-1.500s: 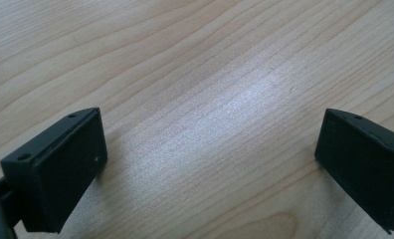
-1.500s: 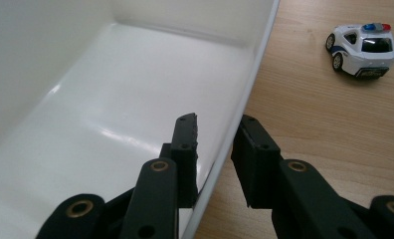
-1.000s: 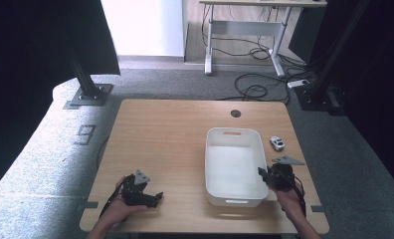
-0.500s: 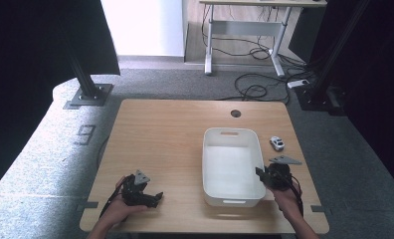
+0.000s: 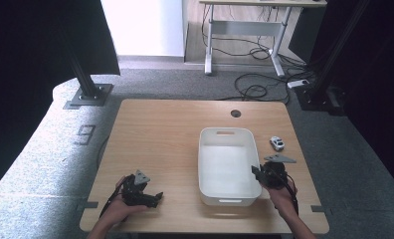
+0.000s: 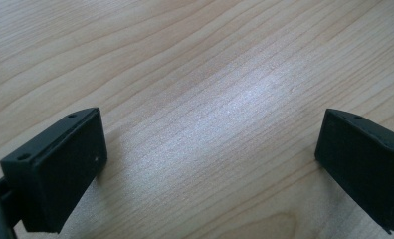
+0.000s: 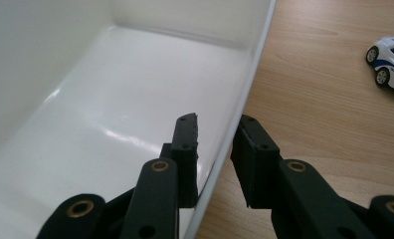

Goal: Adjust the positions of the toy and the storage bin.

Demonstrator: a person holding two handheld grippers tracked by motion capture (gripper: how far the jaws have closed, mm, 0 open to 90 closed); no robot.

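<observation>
Right gripper (image 7: 215,149) is clamping the right rim of the white rectangular plastic tub (image 5: 227,137), sitting right of the tabletop's (image 5: 160,134) centre. Repositioning looks barely begun. Left gripper (image 6: 210,159) is resting released near the front-left corner.

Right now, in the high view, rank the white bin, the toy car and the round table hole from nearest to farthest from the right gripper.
1. White bin: its right wall sits between the right gripper's jaws.
2. Toy car: beyond the gripper, right of the bin.
3. Round table hole: far edge.
</observation>
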